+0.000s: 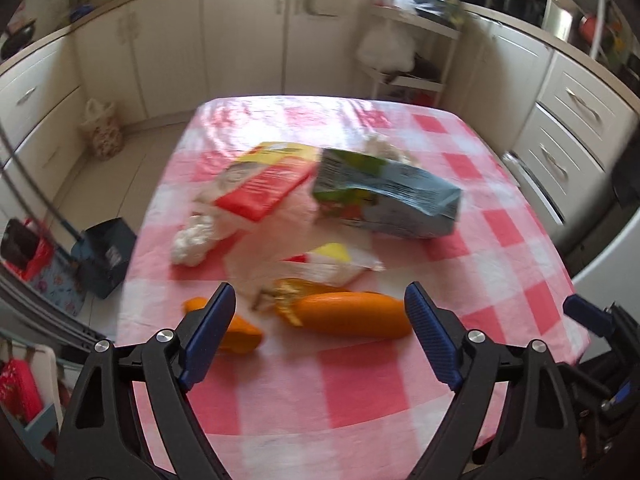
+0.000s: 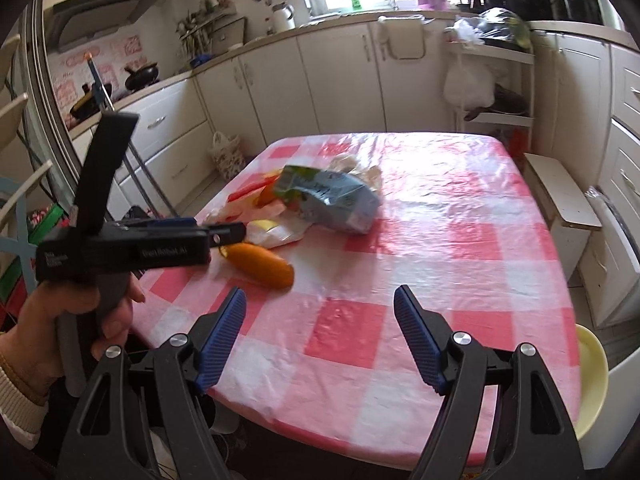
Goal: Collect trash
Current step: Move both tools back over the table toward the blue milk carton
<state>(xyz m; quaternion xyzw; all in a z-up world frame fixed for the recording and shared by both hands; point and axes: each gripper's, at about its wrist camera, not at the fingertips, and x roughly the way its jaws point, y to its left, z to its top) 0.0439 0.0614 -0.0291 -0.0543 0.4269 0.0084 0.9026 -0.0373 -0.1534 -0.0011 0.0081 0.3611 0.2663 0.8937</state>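
Left gripper point(image 1: 320, 320) wide, empty, above orange wrapper point(image 1: 352, 314); right gripper point(image 2: 320, 316) wide, empty, over checked tablecloth point(image 2: 440, 220); blue carton point(image 1: 384, 196) farther.

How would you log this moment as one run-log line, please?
left claw: open, empty | right claw: open, empty | trash pile: untouched on table

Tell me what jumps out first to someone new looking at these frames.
The pink checked tablecloth fills both views, with a trash pile at its middle: a crushed blue carton, a red-and-yellow packet and an orange tube nearest the camera. Both the left gripper and right gripper hang open and empty above the table.
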